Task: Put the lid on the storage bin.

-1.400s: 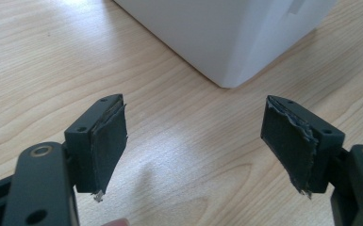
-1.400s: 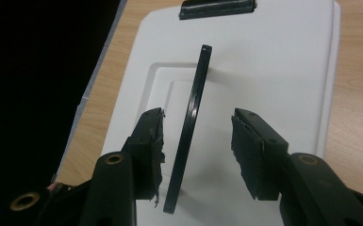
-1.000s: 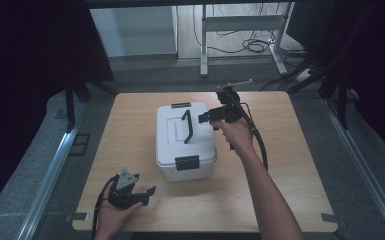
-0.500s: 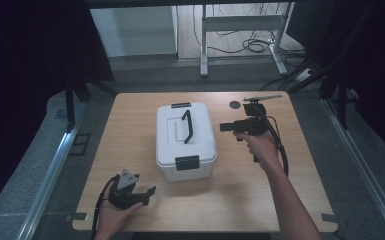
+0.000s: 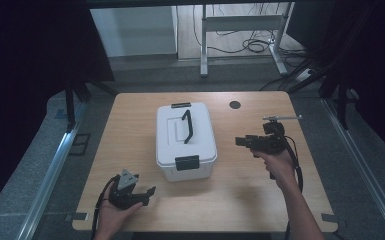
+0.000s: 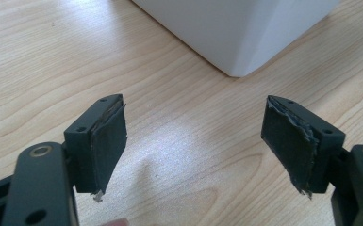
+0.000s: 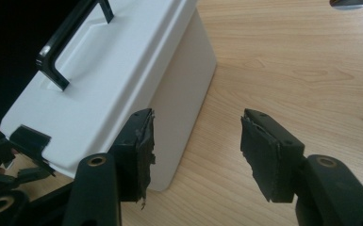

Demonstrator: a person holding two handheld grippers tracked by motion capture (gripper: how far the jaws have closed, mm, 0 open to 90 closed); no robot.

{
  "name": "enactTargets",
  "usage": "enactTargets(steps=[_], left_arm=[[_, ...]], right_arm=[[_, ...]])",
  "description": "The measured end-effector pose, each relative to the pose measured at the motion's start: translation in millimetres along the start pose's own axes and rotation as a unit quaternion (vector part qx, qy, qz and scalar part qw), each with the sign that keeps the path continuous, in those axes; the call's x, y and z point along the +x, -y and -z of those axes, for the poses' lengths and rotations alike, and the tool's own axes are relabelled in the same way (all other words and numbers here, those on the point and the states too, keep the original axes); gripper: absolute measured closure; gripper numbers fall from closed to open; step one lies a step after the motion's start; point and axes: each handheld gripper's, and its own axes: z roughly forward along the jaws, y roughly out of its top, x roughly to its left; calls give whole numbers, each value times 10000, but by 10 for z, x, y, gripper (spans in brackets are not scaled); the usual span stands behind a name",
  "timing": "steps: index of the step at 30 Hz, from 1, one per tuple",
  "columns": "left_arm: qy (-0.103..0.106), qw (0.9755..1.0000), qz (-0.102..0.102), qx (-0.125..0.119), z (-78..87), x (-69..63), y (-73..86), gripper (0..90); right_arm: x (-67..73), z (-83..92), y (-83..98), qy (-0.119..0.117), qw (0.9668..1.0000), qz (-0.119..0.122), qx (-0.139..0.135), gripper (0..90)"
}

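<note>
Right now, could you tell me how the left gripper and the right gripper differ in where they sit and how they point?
The left gripper lies near the table's front edge, by the white box's front-left corner; the right gripper hovers beside the box's right side. The left points right, towards that corner; the right points left, at the box's side. Both are open, with nothing between their jaws.

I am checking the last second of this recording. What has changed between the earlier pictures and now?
The right gripper let go of the black handle on the white box and drew away to the box's right side, lower over the table. Its jaws have just been opening, with nothing between them. The left gripper and the box stayed in place.
</note>
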Motion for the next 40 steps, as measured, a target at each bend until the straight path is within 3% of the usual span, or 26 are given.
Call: enactTargets(steps=[5, 19, 27, 40], left_arm=[[-36, 10000, 14, -30, 27, 15, 5, 230], [-52, 10000, -1, 32, 9, -4, 20, 230], [-65, 10000, -4, 50, 8, 1, 29, 230], [-118, 9999, 48, 42, 46, 16, 40, 221]], right_arm=[[-132, -17, 186, -100, 9999, 31, -120, 450], [-503, -178, 775, 18, 10000, 51, -62, 420], [-585, -215, 875, 103, 9999, 27, -37, 411], [-569, -263, 902, 116, 9998, 178, 17, 352]])
